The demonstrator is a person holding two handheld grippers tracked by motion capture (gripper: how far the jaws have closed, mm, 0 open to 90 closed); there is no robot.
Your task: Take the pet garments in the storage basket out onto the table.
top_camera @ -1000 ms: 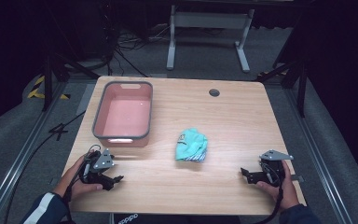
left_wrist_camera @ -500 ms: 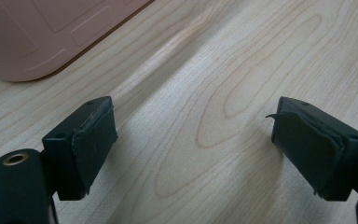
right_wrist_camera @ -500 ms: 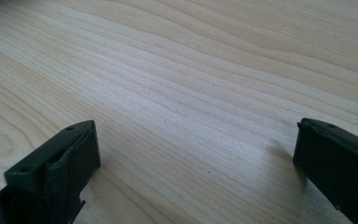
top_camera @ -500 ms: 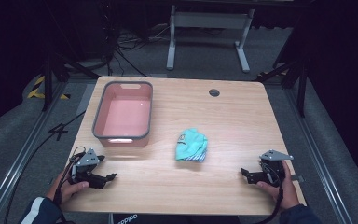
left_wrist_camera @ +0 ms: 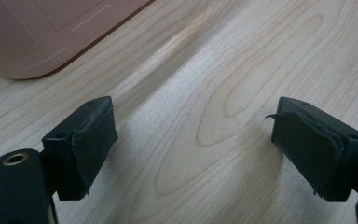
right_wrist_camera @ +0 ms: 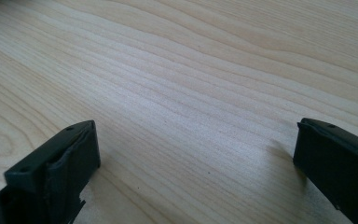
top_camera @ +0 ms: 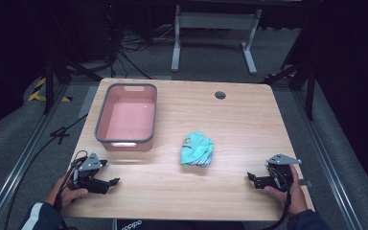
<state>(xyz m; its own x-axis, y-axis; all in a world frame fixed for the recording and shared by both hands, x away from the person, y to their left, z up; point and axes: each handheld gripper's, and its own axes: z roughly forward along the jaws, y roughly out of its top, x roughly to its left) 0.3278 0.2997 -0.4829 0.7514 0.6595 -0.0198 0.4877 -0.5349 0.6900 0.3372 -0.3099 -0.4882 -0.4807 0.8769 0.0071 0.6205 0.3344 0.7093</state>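
While both grippers rest low near the front edge of the table (top_camera: 249, 120), nothing is held yet. The left gripper (top_camera: 106, 183) sits by the front left corner, and its jaws stand wide apart over bare wood. The right gripper (top_camera: 252, 178) sits by the front right corner, and its jaws are wide apart too, with just wood between them. A bit farther in, near the middle of the table, lies the cloth (top_camera: 196, 149), a small blue-green bundle, well apart from both grippers. It looks soft and light, so it should squash and flop when picked up, and it will not break. A good place to pinch it is a thick fold on top of the bundle. It has a small mark, too tiny to read. Farther back, toward the left edge, stands the pink tub (top_camera: 104, 128), which looks empty.
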